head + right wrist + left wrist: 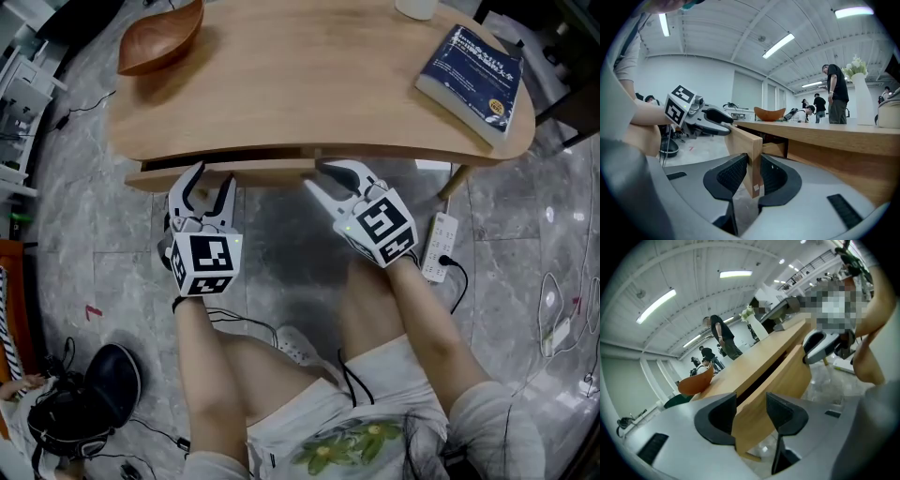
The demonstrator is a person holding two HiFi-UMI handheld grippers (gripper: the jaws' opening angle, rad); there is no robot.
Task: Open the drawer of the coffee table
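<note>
Slightly out from under the near edge of the coffee table (309,84) surface: the drawer front (234,174), long axis left to right. Clamped across its right end, the right gripper (322,178) jaws, panel pinched between the pads. Straddling its left end, the left gripper (211,186) jaws, spread wide, not pressing. Probably calls for a straight pull toward the near side, square to that long axis, on the right grip alone.

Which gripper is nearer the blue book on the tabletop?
Right. The right gripper grips the drawer front near its middle, down-left of the blue book in the head view. The left gripper, jaws open, straddles the same front further left, farther away.
</note>
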